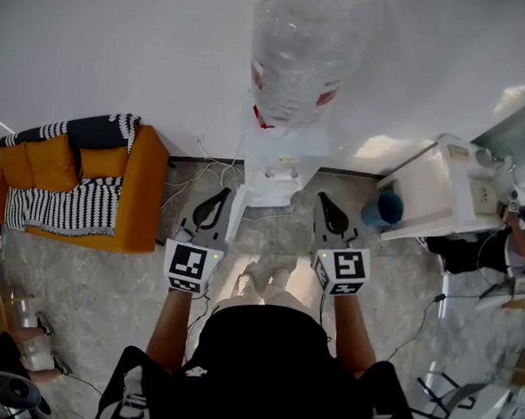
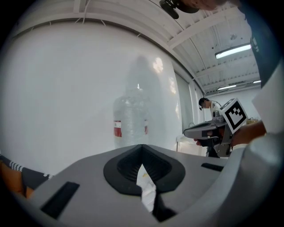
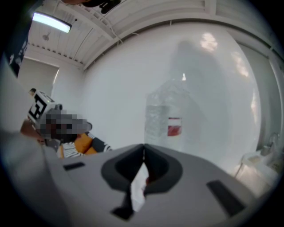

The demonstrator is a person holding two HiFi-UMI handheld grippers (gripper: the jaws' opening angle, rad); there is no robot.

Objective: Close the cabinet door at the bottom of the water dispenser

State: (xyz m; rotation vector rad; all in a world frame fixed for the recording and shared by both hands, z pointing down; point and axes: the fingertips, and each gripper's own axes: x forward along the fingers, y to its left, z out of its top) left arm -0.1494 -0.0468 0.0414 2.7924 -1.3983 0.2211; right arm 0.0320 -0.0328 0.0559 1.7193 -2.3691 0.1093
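Observation:
The white water dispenser [image 1: 280, 166] stands against the wall, with a large clear bottle [image 1: 295, 58] on top. A narrow white panel [image 1: 237, 214] juts toward me from its lower left front and looks like the cabinet door standing open, seen edge-on. My left gripper [image 1: 218, 202] hovers just left of that panel, jaws shut and empty. My right gripper [image 1: 330, 212] is level with it on the dispenser's right, also shut and empty. The left gripper view shows the left gripper [image 2: 142, 148] pointing at the bottle [image 2: 131, 122]. In the right gripper view the right gripper [image 3: 143, 148] faces the bottle [image 3: 164, 119].
An orange sofa [image 1: 81, 183] with a black-and-white blanket stands at the left. At the right a white table [image 1: 437, 190] has a blue cup [image 1: 384, 208] beside it. Cables [image 1: 190, 179] lie on the floor by the wall. A person [image 2: 205, 104] stands in the background.

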